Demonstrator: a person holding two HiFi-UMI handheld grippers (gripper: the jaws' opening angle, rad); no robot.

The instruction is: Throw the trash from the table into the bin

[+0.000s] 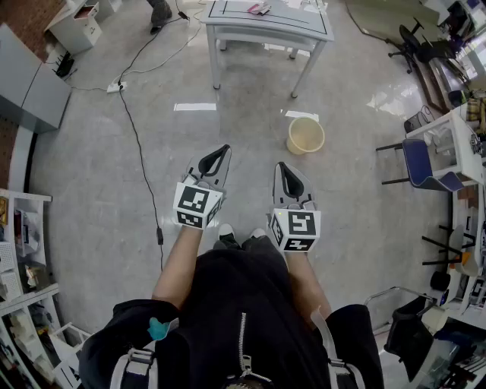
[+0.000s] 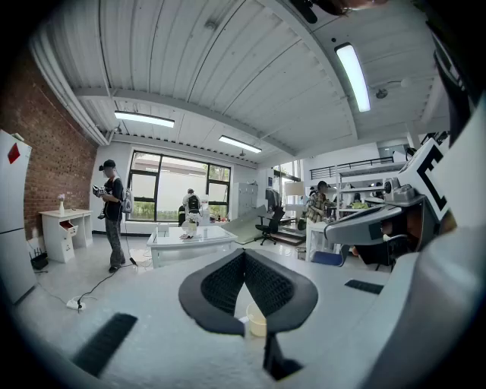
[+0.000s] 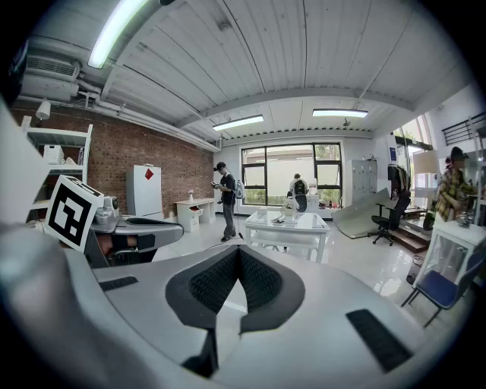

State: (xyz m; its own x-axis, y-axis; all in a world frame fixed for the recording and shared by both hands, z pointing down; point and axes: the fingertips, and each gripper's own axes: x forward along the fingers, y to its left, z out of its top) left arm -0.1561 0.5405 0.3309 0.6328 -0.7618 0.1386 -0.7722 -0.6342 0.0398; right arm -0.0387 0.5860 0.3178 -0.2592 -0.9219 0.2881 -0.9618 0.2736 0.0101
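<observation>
A white table (image 1: 267, 24) stands far ahead across the floor, with small bits of trash (image 1: 258, 7) on its top. The bin (image 1: 305, 135), a pale yellow bucket, sits on the floor between me and the table, to the right. My left gripper (image 1: 222, 150) and right gripper (image 1: 282, 167) are held side by side in the air in front of my body, both shut with nothing in them. In the left gripper view the left gripper (image 2: 244, 252) has its jaws together, with the bin (image 2: 257, 321) showing just below them. The right gripper (image 3: 240, 251) points toward the table (image 3: 288, 224).
A black cable (image 1: 140, 152) runs over the floor on the left to a power strip (image 1: 115, 87). A blue chair (image 1: 421, 163) and desks stand at the right, shelves (image 1: 19, 258) at the left. A person (image 3: 226, 199) stands beyond the table.
</observation>
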